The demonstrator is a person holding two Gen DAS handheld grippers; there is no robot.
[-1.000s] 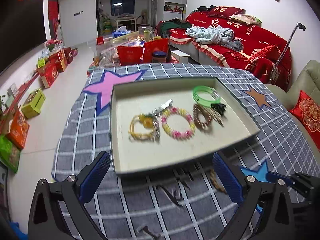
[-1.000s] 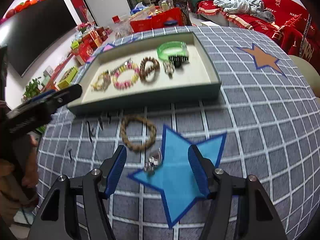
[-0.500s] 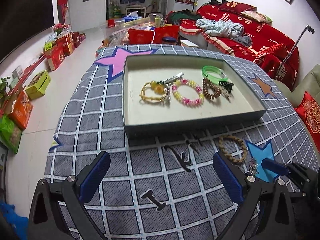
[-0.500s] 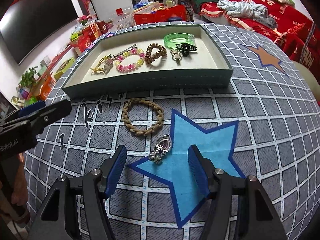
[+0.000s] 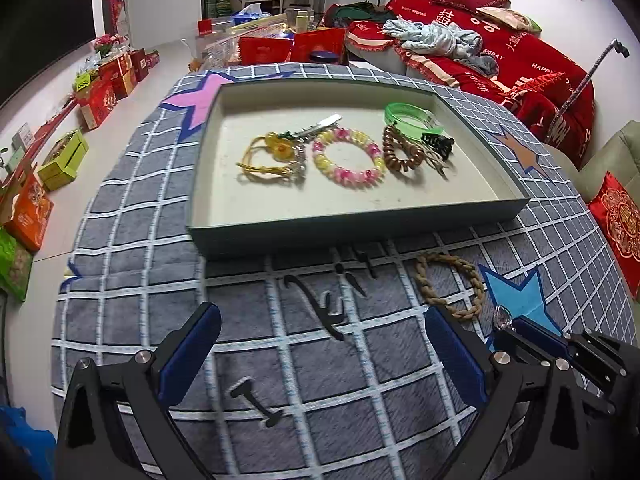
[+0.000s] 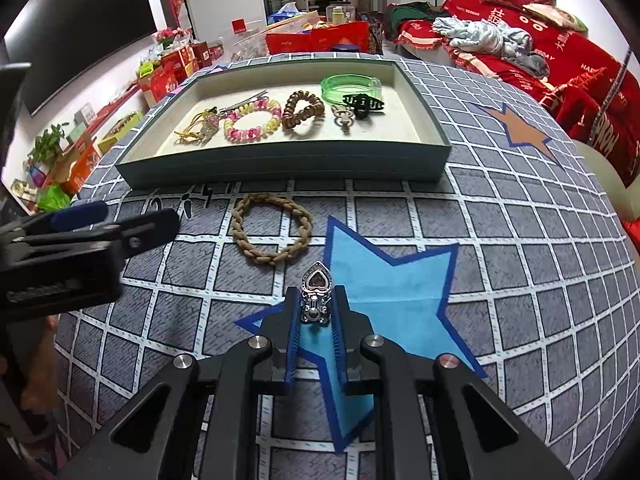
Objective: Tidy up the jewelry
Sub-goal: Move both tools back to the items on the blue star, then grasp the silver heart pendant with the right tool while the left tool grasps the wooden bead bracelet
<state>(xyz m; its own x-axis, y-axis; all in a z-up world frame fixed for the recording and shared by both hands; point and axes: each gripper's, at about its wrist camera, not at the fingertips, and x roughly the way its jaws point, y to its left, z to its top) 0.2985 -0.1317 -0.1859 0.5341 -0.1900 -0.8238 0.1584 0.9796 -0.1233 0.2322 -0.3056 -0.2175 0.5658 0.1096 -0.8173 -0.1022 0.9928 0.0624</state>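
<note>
My right claw [image 6: 315,312] is closing on the silver heart charm [image 6: 317,294]; my left claw [image 5: 320,356] is spread, empty. Ahead, the tray [image 6: 280,160] holds most pieces; the braided bracelet [image 6: 272,229], just beyond, remains.

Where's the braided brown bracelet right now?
The braided brown bracelet lies flat on the checked cloth, outside the tray, between its front wall and the blue star.

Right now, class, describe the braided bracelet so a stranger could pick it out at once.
Find the shallow tray on the grey checked cloth. Just in front of it, outside the tray, lies the braided bracelet, beside the blue star. It is a plain tan plaited cord ring, unlike the beaded, coiled and green ones inside the tray.
</note>
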